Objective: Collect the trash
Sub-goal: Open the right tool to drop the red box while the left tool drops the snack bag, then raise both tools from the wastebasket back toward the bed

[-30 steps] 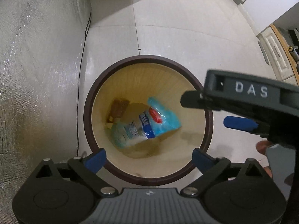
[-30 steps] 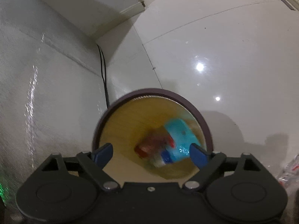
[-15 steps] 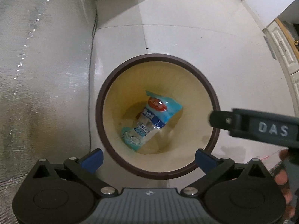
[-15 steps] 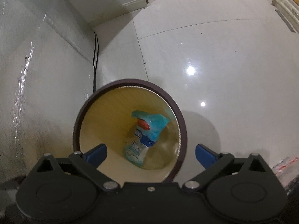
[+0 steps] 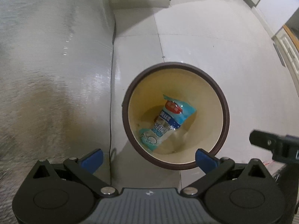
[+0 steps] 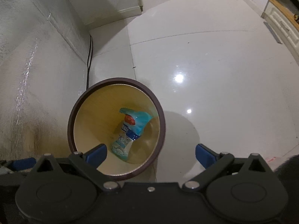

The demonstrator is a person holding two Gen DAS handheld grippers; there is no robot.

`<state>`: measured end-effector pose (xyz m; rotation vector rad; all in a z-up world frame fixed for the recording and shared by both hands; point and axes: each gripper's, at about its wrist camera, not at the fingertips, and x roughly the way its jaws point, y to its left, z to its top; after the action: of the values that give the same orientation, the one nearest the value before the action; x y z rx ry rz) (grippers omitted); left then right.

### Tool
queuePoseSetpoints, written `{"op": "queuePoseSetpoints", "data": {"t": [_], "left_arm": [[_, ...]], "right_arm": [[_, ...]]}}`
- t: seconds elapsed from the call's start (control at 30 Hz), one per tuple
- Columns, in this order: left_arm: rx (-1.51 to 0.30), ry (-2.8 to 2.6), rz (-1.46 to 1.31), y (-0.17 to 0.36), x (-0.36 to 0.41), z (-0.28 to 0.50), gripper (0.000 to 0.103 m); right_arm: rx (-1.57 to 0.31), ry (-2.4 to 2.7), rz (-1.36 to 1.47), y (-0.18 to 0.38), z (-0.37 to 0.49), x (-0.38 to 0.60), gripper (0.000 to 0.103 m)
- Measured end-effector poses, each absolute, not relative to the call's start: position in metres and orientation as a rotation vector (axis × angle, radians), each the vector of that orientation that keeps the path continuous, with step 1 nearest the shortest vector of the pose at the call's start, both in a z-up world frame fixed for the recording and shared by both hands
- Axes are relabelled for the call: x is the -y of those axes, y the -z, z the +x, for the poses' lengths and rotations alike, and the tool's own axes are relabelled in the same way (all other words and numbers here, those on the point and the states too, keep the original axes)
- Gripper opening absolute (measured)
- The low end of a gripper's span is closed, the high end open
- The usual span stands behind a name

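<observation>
While both grippers hang over the floor, the round bin (image 5: 225, 110) stands on the pale tiles (image 5: 196, 43) with its dark brown rim fully in sight and its cream inner wall lit from above. Down at the bottom lies the blue snack wrapper (image 5: 164, 123), slanting, its red-marked end higher toward the far wall and its paler end low toward the near wall. From the right wrist view the same wrapper (image 6: 130, 130) sits in the same slant inside the bin (image 6: 72, 119).

The left gripper (image 5: 148, 159) has its blue-tipped fingers spread wide with nothing between them; the right gripper (image 6: 150, 155) is likewise spread wide and empty. A dark part of the right tool (image 5: 274, 143) pokes in at the right edge of the left view.

Compared with a second ago, the wrapper has settled: it was a blur in the right view then, and it now lies sharp and still. The small brown scrap seen beside it in the earliest left view is now covered or out of sight; I cannot tell which. Both cameras have drawn back and sideways, so the bin looks smaller. The right tool, earlier reaching across the bin's mouth, has withdrawn to the edge.

A black cable (image 6: 89, 56) runs along the foot of the silvery wall covering (image 5: 52, 65) just beside the bin.
</observation>
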<state>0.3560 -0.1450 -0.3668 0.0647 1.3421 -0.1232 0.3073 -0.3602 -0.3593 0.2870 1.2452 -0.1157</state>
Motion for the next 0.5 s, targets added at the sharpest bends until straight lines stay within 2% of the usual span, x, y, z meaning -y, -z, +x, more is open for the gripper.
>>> {"op": "queuePoseSetpoints", "data": {"t": [0.5], "left_arm": [[-1.267, 0.097, 0.052, 0.307, 0.13, 0.309, 0.103]], "right_arm": [[-1.16, 0.121, 0.275, 0.312, 0.257, 0.365, 0.102]]}}
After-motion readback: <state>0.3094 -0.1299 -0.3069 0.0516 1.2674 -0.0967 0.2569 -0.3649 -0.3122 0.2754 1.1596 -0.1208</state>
